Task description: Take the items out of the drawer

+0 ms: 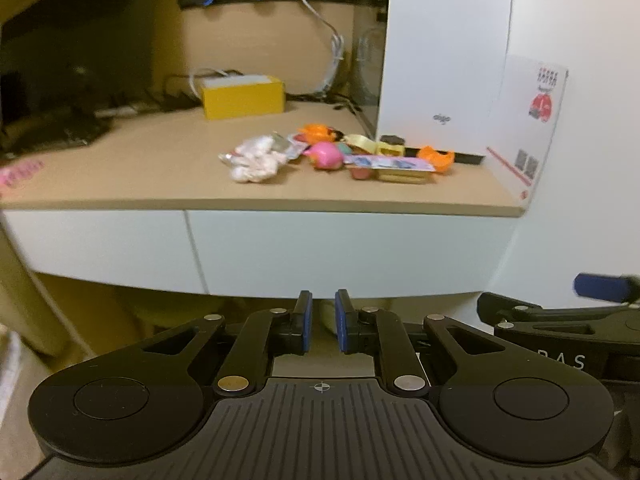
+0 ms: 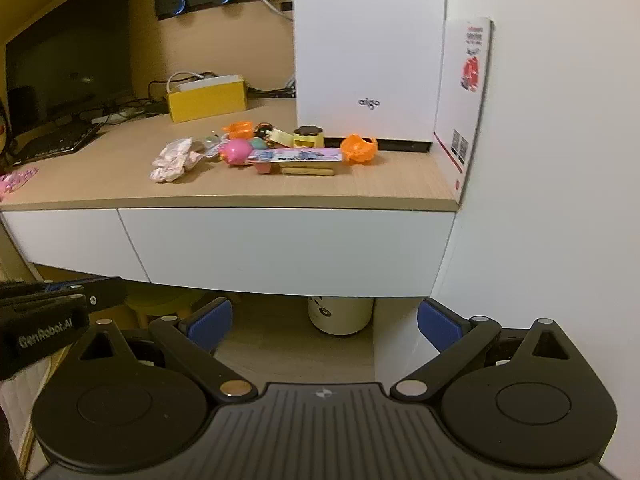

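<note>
The white drawer front (image 1: 340,252) (image 2: 280,248) under the wooden desktop is closed. On the desk above it lies a pile of small items: a pink fabric scrunchie (image 1: 256,160) (image 2: 172,162), a pink ball toy (image 1: 326,154) (image 2: 236,151), orange toy pieces (image 1: 436,158) (image 2: 360,148) and a flat printed packet (image 2: 296,156). My left gripper (image 1: 323,320) hangs below the drawer front, its blue pads nearly together with nothing between them. My right gripper (image 2: 324,320) is also below the drawer, open wide and empty.
A tall white box (image 2: 368,48) stands at the back right of the desk against the white wall (image 2: 560,160). A yellow box (image 2: 206,98), cables, a keyboard (image 2: 56,140) and a dark monitor (image 2: 68,48) sit further left. A cream canister (image 2: 340,314) stands on the floor under the desk.
</note>
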Demonstrator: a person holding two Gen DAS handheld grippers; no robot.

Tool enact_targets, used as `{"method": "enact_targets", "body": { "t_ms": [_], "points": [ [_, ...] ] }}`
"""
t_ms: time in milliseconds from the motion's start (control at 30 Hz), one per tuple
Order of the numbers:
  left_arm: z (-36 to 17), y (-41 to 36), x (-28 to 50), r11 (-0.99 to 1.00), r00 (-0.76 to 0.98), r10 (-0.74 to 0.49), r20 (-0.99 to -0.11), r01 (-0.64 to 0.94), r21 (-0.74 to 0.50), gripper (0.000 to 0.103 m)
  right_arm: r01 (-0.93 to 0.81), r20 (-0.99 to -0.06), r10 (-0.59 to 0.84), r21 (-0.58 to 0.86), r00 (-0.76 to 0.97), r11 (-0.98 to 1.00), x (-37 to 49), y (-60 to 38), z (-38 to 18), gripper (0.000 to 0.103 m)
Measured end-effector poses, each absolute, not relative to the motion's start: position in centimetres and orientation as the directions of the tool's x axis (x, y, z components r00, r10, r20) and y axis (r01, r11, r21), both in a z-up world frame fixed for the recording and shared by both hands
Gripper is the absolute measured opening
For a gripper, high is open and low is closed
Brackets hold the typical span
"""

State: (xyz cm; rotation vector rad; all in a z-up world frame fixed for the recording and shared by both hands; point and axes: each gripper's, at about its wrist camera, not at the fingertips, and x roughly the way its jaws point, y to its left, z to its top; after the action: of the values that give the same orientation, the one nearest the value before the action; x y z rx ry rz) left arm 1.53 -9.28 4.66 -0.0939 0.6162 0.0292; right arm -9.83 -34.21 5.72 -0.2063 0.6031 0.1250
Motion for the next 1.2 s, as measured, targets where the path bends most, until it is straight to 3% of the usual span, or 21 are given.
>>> {"method": "enact_targets", "body": {
  "t_ms": [167, 1200],
  "points": [
    [4.2, -9.0, 1.7, 0.993, 0.784, -0.05, -0.619, -0.029, -0.117, 0.015, -0.174, -0.571, 0.052, -0.161, 0.819, 0.972, -9.7, -33.9, 5.7, 0.099],
    [3.1, -8.4, 0.9, 0.989, 0.753, -0.097, -0.651, -0.002, -0.15, 0.015, -0.182, -0.605, 0.066, -0.132, 0.793, 0.975, -10.3, -33.1, 4.4, 0.099]
  ]
}}
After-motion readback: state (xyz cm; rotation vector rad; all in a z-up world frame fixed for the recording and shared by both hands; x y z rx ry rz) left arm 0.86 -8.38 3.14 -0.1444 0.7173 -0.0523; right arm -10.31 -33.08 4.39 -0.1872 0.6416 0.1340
